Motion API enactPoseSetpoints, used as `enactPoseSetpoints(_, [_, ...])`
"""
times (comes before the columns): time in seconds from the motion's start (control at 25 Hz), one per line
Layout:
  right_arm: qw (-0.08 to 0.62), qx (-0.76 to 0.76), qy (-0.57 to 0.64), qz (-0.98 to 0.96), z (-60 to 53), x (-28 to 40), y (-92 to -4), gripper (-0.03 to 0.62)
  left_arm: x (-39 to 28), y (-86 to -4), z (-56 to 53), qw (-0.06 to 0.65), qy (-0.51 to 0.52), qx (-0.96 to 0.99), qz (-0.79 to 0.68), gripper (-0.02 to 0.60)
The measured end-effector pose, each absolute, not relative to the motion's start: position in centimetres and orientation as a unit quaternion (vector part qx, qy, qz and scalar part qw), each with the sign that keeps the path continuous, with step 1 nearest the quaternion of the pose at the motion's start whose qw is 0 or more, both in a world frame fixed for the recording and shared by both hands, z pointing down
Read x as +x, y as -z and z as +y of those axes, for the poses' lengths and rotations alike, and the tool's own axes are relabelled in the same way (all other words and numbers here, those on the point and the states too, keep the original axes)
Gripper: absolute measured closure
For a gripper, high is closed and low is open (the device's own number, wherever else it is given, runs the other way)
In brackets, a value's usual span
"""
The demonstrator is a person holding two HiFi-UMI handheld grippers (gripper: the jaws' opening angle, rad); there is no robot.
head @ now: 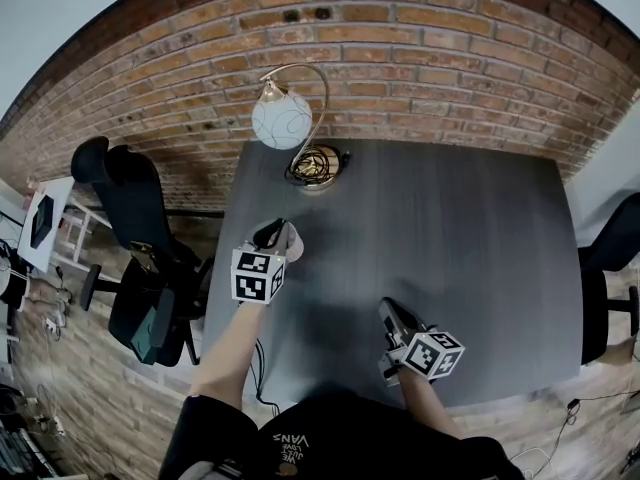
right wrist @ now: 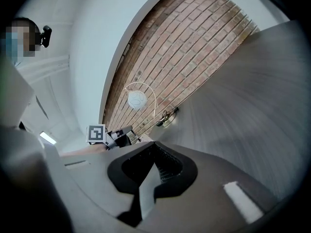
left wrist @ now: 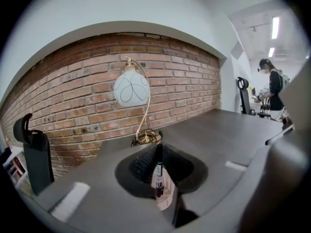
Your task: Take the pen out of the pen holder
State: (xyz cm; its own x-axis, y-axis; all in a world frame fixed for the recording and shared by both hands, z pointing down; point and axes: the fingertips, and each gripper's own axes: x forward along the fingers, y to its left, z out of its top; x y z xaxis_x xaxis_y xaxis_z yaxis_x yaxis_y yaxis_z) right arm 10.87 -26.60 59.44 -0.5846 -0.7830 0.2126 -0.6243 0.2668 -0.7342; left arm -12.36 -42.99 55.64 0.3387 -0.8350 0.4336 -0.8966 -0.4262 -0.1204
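A black pen (left wrist: 158, 171) stands upright between the jaws of my left gripper (left wrist: 159, 176), which is shut on it. Just under the pen I see the pale pink pen holder (left wrist: 166, 198); the pen's lower end reaches to its rim. In the head view the left gripper (head: 275, 234) hovers over the left part of the dark grey table (head: 450, 228), with the pen holder (head: 292, 242) at its tip. My right gripper (head: 389, 310) hangs near the table's front edge, shut with nothing in it. In its own view the right gripper (right wrist: 154, 168) points across the table.
A gold arc lamp with a white globe (head: 281, 118) stands at the table's back left by the brick wall, its base (head: 315, 165) beyond the left gripper. A black office chair (head: 130, 208) stands left of the table. A person (left wrist: 272, 89) stands far off.
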Motion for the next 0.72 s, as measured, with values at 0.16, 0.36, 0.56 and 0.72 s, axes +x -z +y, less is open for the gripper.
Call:
enactPoseSetpoints(0.16, [0.097,-0.443,0.403,0.795,-25.6,10.6,-58.9,0.594,-12.8,-54.1,-42.1,0.073,-0.185,0.816,-0.543,0.5])
enactPoseSetpoints(0.36, [0.093,-0.442,0.397,0.799,-24.1,10.3,-58.2,0.594,-13.2,-51.8,-40.8,0.072,-0.143,0.82,-0.55,0.5])
enactPoseSetpoints(0.56, [0.087,-0.441,0.393,0.802,-23.0,10.0,-57.8,0.594,-13.8,-50.1,-39.4,0.076,-0.102,0.818,-0.56,0.5])
enactPoseSetpoints(0.72, [0.083,-0.438,0.389,0.806,-22.0,9.3,-57.4,0.594,-14.8,-48.8,-38.1,0.072,-0.074,0.816,-0.569,0.5])
